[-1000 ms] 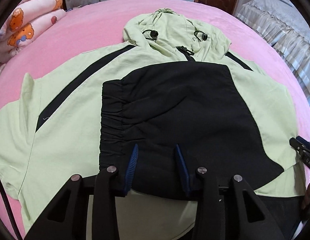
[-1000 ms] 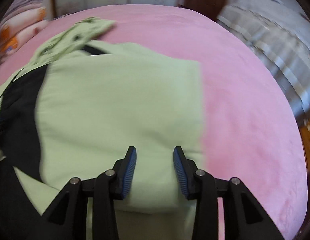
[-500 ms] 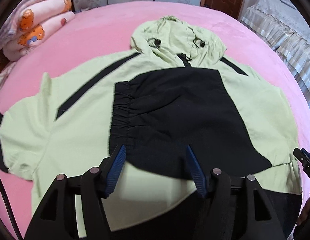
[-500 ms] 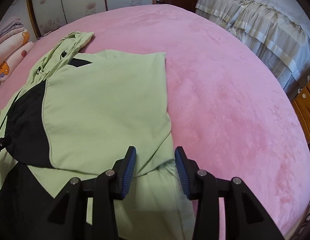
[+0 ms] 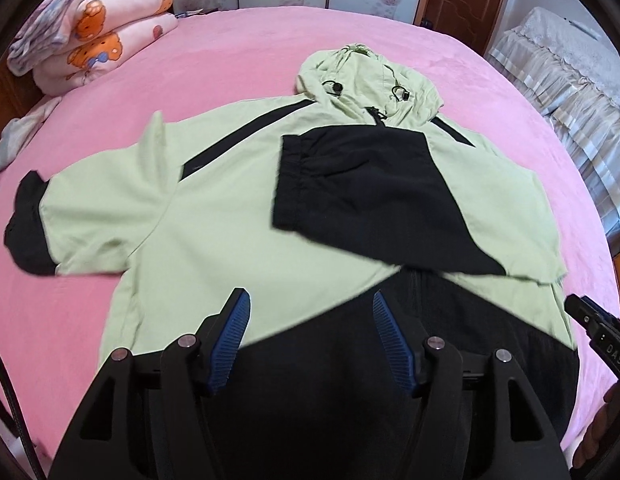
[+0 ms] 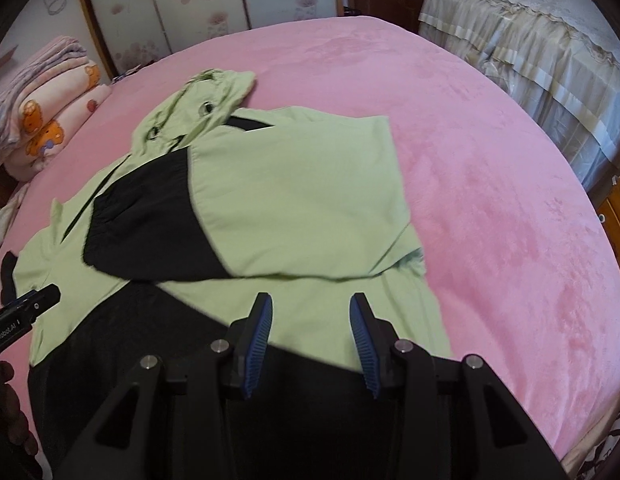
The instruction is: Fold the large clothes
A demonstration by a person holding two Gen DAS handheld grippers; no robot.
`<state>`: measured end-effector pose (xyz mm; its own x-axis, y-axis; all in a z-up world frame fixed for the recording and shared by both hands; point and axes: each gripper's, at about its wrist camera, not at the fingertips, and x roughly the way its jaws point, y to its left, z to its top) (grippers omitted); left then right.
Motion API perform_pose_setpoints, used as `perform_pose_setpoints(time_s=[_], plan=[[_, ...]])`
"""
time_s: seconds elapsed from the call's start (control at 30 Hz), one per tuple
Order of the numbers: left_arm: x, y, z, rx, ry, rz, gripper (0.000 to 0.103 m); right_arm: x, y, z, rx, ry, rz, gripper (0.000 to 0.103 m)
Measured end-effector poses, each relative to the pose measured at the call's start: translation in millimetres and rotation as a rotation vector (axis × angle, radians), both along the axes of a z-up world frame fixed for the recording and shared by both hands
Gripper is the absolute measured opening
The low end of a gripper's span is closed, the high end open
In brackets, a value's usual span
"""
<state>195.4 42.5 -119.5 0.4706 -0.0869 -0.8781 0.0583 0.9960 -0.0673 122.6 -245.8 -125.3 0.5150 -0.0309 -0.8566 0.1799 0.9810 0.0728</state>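
Hoodie [image 5: 238, 216] lies spread face-up on the pink bed [image 5: 230, 52], hood [image 5: 361, 76] toward 12 o'clock, so each side can be turned in over the chest. One sleeve [image 5: 369, 200] is already laid across the middle, its black cuff pointing to 9 o'clock; the other sleeve [image 5: 90, 220], at 9 o'clock, looks unfolded. Left tongs [image 5: 310, 340] stand fairly wide and empty above the hem; right tongs [image 6: 311, 340] hover narrower, holding nothing.
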Motion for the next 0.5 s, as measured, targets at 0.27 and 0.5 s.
perform_pose_setpoints(time_s=[0.27, 0.5], plan=[[-49, 60, 23, 0.099, 0.002, -0.038, 0.063, -15, 61, 14, -0.026, -0.008, 0.111, 0.04], [-64, 153, 48, 0.124, 0.0, 0.065, 0.063, -12, 119, 20, -0.04, -0.01, 0.213, 0.04]])
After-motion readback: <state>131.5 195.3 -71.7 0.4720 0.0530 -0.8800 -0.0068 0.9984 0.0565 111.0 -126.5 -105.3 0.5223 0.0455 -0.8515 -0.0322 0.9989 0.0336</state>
